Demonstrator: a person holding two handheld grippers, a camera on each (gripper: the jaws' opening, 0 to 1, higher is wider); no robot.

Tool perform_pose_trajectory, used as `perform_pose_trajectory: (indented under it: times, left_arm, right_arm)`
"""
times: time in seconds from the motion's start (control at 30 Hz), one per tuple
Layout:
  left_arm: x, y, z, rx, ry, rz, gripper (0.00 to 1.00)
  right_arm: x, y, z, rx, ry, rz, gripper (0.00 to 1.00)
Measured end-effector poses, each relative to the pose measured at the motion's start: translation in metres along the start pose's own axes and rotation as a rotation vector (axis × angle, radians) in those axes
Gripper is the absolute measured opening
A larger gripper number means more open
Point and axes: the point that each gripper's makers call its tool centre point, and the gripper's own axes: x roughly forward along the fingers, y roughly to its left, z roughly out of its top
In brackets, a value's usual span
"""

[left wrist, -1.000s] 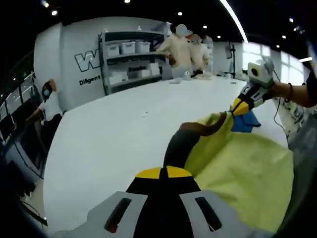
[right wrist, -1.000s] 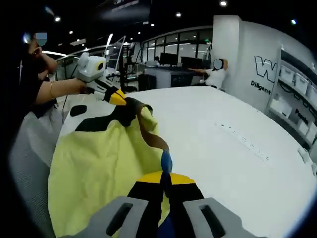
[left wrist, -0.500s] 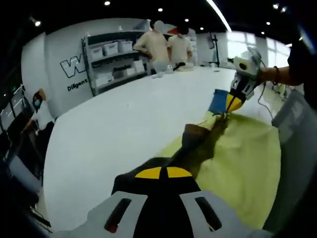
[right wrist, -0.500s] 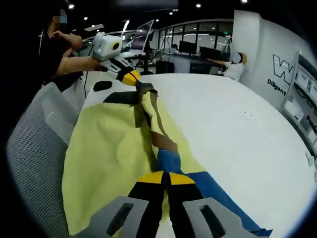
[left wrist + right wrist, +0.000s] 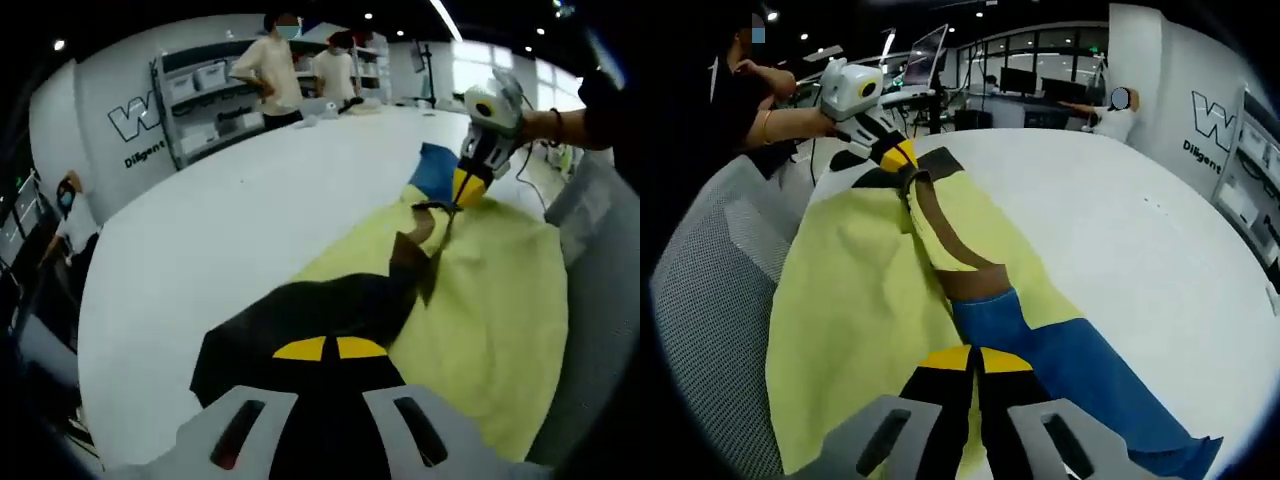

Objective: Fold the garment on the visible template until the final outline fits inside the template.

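Early stage: both grippers (image 5: 336, 348) (image 5: 976, 358) clamp the shirt (image 5: 500, 310), spread at 3 o'clock, unfolded; template unseen.

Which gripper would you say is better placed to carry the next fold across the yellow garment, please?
Probably the right gripper: it is shut on the blue sleeve at the garment edge, with open white table beside it. The left gripper clamps the black sleeve and could anchor.
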Motion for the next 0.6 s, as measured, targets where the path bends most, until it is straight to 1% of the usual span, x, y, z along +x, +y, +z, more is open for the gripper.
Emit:
perform_pose_trajectory:
  times: [0.17,0.2,0.23,0.27,0.3,0.33,0.37,0.4,0.47,0.53,0.6]
  left_arm:
    - [0.002,0.000,-0.005,-0.018,0.009,0.008,0.01]
    - [0.003,-0.001,-0.006,-0.023,0.016,0.007,0.01]
    - [0.003,-0.001,-0.007,-0.030,0.021,0.007,0.02]
    - [0.002,-0.001,-0.006,-0.045,0.022,0.013,0.01]
    - [0.000,-0.005,0.002,-0.080,-0.010,-0.005,0.02]
    - [-0.002,-0.008,0.010,-0.092,-0.049,-0.017,0.06]
    - [-0.006,-0.011,0.018,-0.104,-0.081,-0.033,0.10]
    - [-0.008,-0.013,0.022,-0.109,-0.094,-0.043,0.16]
    - [-0.012,-0.019,0.029,-0.101,-0.112,-0.069,0.18]
    - [-0.013,-0.026,0.034,-0.105,-0.126,-0.095,0.20]
    - [-0.011,-0.032,0.036,-0.100,-0.124,-0.111,0.24]
  right_arm:
    - [0.004,-0.002,-0.004,0.055,0.004,-0.005,0.00]
    - [0.005,-0.001,-0.006,0.090,0.005,-0.005,0.00]
    - [0.005,0.000,-0.006,0.131,0.003,-0.006,0.00]
    - [0.005,0.000,-0.005,0.241,-0.008,-0.007,0.00]
    - [0.004,0.000,-0.001,0.306,-0.028,0.004,0.00]
    - [0.000,-0.001,0.007,0.347,-0.071,0.019,0.00]
    - [-0.004,-0.002,0.011,0.348,-0.095,0.020,0.00]
    - [-0.009,-0.004,0.017,0.355,-0.119,0.013,0.00]
    - [-0.014,-0.004,0.021,0.355,-0.133,0.018,0.01]
    - [-0.017,-0.005,0.027,0.345,-0.142,0.013,0.10]
    - [-0.016,-0.008,0.030,0.333,-0.139,0.012,0.18]
